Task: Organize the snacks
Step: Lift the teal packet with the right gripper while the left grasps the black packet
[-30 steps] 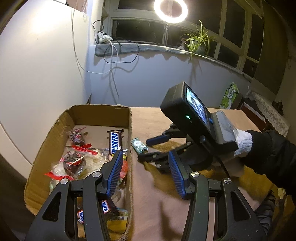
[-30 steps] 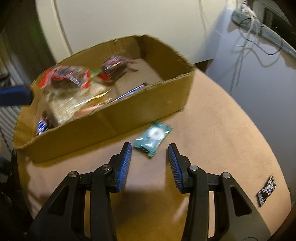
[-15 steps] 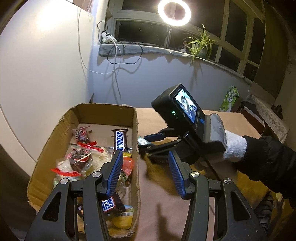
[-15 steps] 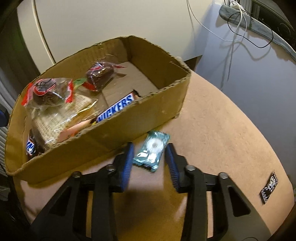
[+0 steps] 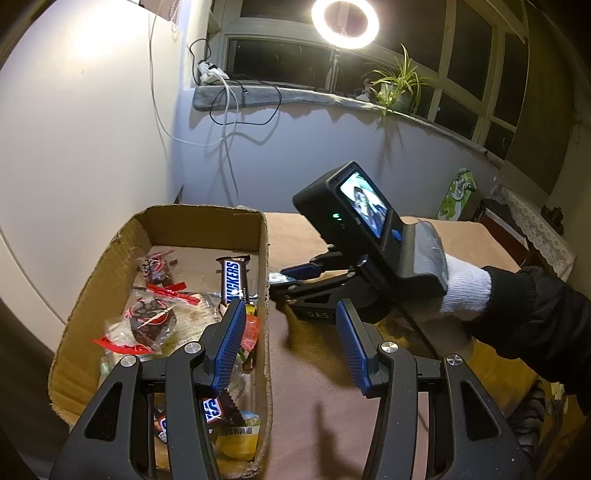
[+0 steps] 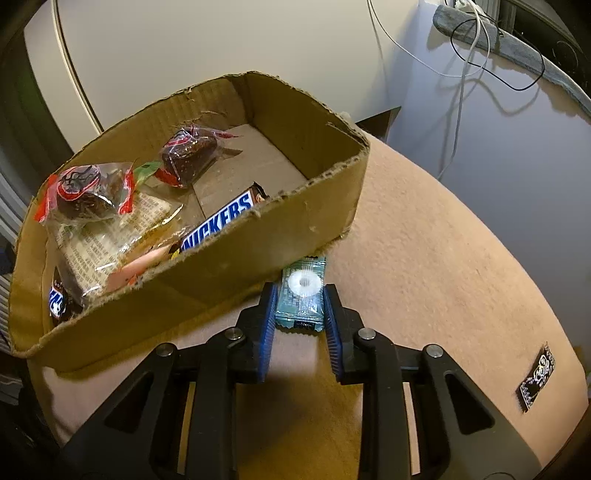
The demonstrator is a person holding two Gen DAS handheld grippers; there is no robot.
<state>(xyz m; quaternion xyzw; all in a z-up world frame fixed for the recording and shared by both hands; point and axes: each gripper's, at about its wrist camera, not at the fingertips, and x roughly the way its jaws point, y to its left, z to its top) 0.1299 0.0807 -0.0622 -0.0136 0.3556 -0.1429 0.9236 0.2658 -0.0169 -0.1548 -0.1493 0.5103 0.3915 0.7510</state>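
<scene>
My right gripper (image 6: 300, 295) is shut on a small teal candy packet (image 6: 302, 295), held just outside the near wall of the cardboard box (image 6: 258, 240). The box holds a Snickers bar (image 6: 218, 221), red-trimmed cake packets (image 6: 85, 192) and other snacks. In the left wrist view my left gripper (image 5: 290, 326) is open and empty, over the box's right wall (image 5: 264, 295). The right gripper (image 5: 288, 280) shows there too, with the teal packet (image 5: 279, 277) at its tips beside the box wall.
The table has a tan cloth (image 6: 443, 258). A small black packet (image 6: 537, 378) lies near its right edge. A wall and cables stand behind the box. A ring light (image 5: 345, 22) and a plant (image 5: 397, 86) are on the windowsill.
The right gripper moved onto the teal packet, closed on it, and now holds it next to the box wall. The left gripper stayed open and shifted slightly.
</scene>
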